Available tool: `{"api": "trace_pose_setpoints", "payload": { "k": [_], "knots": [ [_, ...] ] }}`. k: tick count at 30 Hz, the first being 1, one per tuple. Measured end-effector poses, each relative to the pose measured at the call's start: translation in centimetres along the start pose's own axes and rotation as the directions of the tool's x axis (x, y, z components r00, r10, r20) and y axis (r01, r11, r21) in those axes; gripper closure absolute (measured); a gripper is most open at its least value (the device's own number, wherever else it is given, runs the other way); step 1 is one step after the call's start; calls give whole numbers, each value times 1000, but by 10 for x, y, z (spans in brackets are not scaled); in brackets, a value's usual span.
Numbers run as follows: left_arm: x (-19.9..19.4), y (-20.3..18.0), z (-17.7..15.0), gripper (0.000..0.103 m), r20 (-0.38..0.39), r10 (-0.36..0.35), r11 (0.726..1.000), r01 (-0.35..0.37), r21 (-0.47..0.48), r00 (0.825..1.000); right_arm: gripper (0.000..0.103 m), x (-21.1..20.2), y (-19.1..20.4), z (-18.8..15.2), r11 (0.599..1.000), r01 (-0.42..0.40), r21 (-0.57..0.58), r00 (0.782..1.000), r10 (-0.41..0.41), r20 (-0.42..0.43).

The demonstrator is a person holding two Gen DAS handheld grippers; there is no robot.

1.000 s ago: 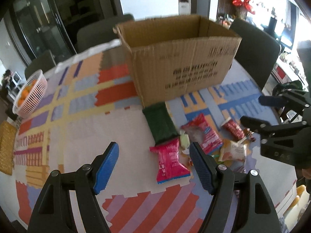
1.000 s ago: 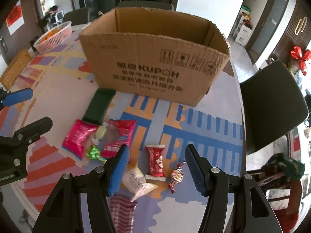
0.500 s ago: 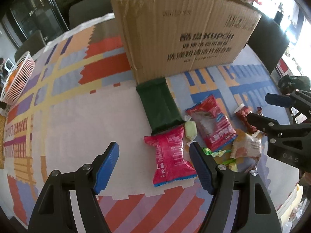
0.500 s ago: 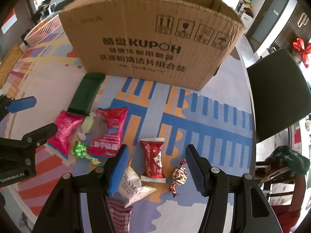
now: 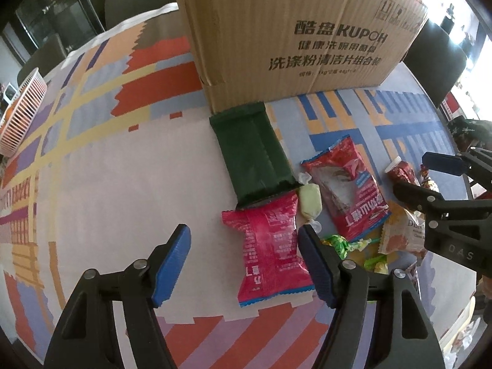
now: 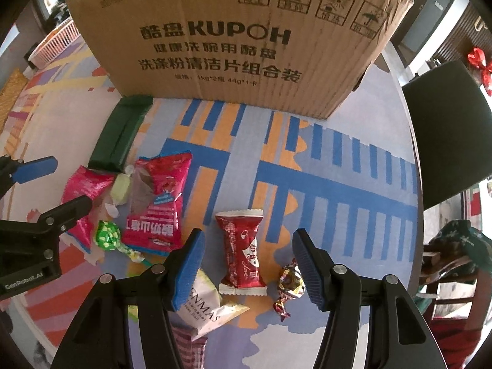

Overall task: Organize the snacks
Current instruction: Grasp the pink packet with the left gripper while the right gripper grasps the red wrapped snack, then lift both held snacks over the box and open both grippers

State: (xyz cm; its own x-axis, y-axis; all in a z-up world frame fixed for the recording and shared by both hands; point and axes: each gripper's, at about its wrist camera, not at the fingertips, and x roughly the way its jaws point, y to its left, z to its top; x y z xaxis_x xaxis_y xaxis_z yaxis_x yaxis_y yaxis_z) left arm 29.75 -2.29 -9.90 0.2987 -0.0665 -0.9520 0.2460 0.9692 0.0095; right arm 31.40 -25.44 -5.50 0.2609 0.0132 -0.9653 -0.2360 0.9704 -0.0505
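Snacks lie on a patterned tablecloth before a cardboard box (image 5: 307, 46) (image 6: 233, 46). My left gripper (image 5: 243, 233) hangs over a pink pack (image 5: 267, 252). Its jaws are closing, the pack lies between them, and the pads do not press it. My right gripper (image 6: 247, 240) is open above a dark red candy pack (image 6: 243, 252), which lies between its fingers untouched. A green pack (image 5: 255, 156) reaches the box. Beside it are a red windowed pack (image 5: 347, 190), a pale green candy (image 5: 310, 203), a green foil candy (image 6: 106, 235), a white pack (image 6: 209, 304) and a foil sweet (image 6: 290, 279).
A white basket (image 5: 21, 117) stands at the table's far left. A dark chair (image 6: 446, 132) is at the right of the round table edge. The two grippers hang close side by side, with the left gripper (image 6: 58, 187) at the edge of the right wrist view.
Both grippers have come down toward the snacks, so the box and packs look larger. The left jaws have narrowed a little. No snack has moved.
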Motion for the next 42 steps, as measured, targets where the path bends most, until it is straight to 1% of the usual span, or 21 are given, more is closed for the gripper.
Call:
{"api": "trace_pose_setpoints", "payload": {
  "k": [3,4,9,11,13,17,20,23,28,34,42],
  "knots": [
    [2,-1,0,38,-8,-10,1000,10,-2,1000,46,7,0,4,1000,0,-4,1000,0,-5],
    [2,-1,0,42,-10,-12,1000,12,-1,1000,47,9,1,4,1000,1,-8,1000,-1,-8],
    [6,-4,0,55,-25,-13,1000,13,6,1000,57,17,-4,4,1000,-8,-1,1000,8,-22],
    [8,-4,0,62,-32,-14,1000,14,3,999,60,20,-4,5,1000,-3,-2,1000,3,-27],
    [10,-3,0,66,-41,-18,1000,18,-3,999,65,22,-4,5,1000,-2,1,999,2,-35],
    [11,-1,-1,68,-42,-14,1000,14,-8,999,77,24,-4,8,1000,1,-8,999,-2,-37],
    [9,-2,-2,68,-36,-3,1000,3,-3,999,78,23,-1,8,1000,9,-17,999,-9,-31],
    [3,-2,-5,68,-29,-8,1000,8,-7,1000,78,16,4,6,1000,13,-23,1000,-13,-20],
    [-15,-3,-5,68,12,-9,1000,10,-12,1000,79,1,9,1,999,14,-32,1000,-14,5],
    [-29,-3,-3,69,42,-16,1000,17,-19,999,80,-16,12,-1,999,20,-38,999,-18,35],
    [-48,-7,-3,69,90,-6,1000,6,-1,996,81,-22,3,-8,1000,5,-19,999,-4,51]
  ]
}}
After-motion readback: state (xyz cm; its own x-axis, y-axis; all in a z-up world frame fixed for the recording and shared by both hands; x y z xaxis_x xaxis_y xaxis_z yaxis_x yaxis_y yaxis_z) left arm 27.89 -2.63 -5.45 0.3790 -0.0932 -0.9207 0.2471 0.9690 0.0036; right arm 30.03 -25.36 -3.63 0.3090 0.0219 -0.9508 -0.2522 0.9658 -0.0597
